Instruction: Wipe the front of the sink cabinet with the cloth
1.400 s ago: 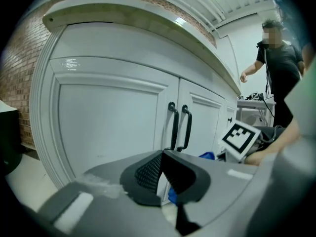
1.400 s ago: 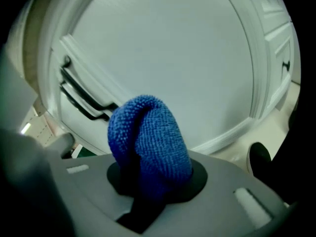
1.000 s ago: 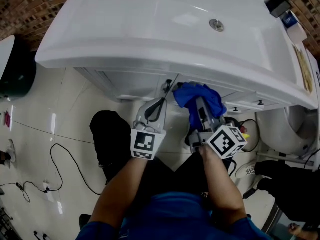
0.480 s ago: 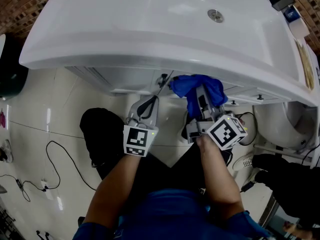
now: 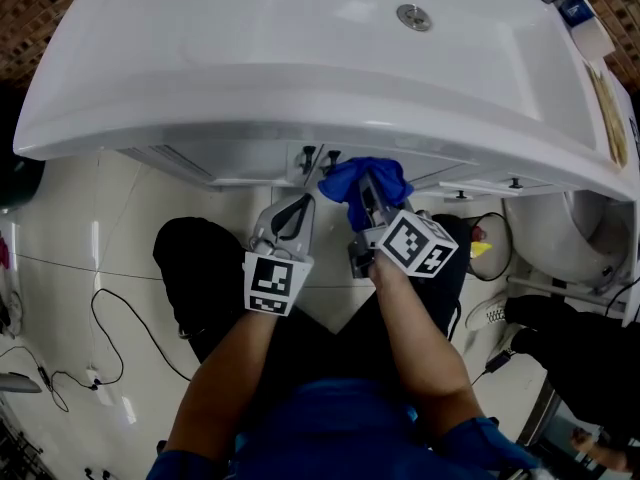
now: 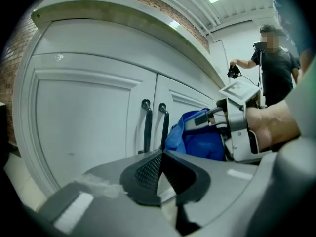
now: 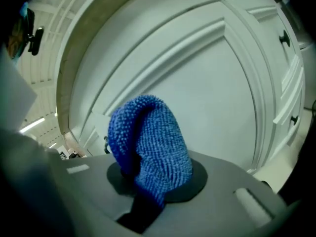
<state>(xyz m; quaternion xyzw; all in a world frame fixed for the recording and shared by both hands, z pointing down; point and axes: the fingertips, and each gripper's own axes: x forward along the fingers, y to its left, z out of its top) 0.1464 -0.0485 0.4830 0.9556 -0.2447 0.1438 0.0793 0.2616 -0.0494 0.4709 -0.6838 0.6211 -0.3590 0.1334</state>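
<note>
Nearest, the left gripper has its jaws shut together on nothing. At its 3 o'clock the right gripper pinches the blue cloth, held at the sink cabinet door. Two dark handles stand just at the cloth's 9 o'clock. The white sink overhangs at 12 o'clock.

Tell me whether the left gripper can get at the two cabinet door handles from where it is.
Probably yes. The left gripper, jaws shut and empty, points straight at the door handles with nothing between; the blue cloth sits just beside them, off that line.
</note>
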